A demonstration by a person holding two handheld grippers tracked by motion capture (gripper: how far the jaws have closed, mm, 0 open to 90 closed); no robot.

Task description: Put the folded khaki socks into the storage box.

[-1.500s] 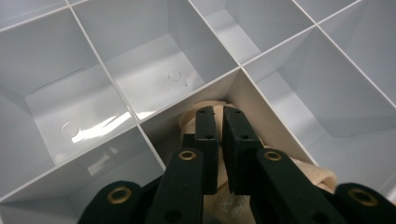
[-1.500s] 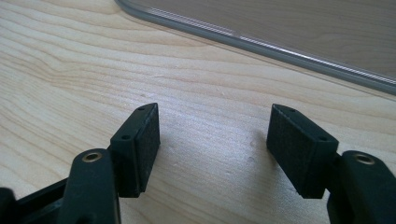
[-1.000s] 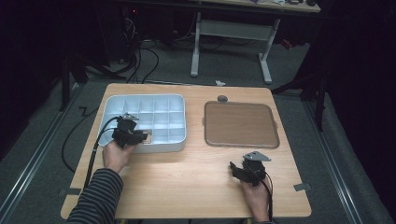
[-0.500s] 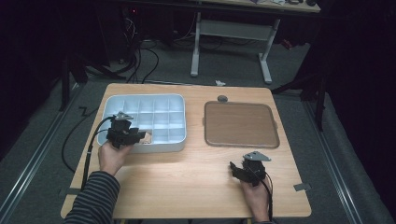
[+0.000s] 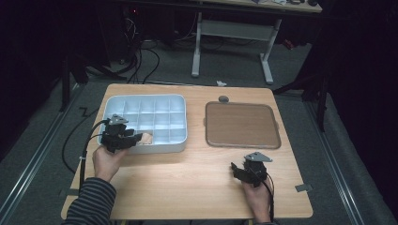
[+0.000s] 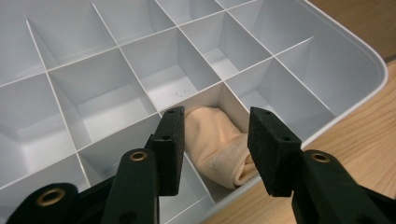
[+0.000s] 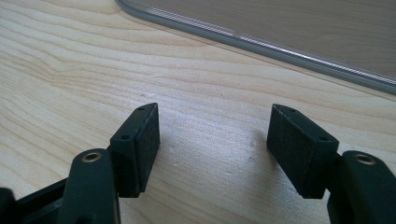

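Cloth [image 6: 217, 142] (peach, crumpled) lies in a near-edge compartment of the divided tray [image 5: 178, 122], released; the left gripper [image 6: 212, 140] has just been opening, jaws clear of it. Right gripper [image 5: 244, 172] waits wide open, brown tray [image 5: 241, 124] beyond.

Left tongs [image 5: 133, 139] hover over a peach cloth [image 5: 146, 138] in the compartment tray's [image 5: 143, 99] near row.

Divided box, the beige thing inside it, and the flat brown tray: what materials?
Pale blue-grey divided box: looks like moulded plastic, smooth with a slight sheen, thin straight dividers, rounded rim. Beige rolled piece in a near-edge compartment: probably soft cloth, matte, with folds and a fuzzy nap. Flat brown square tray: matte brown face with a paler, glossier rounded rim, likely plastic, though hard to tell.
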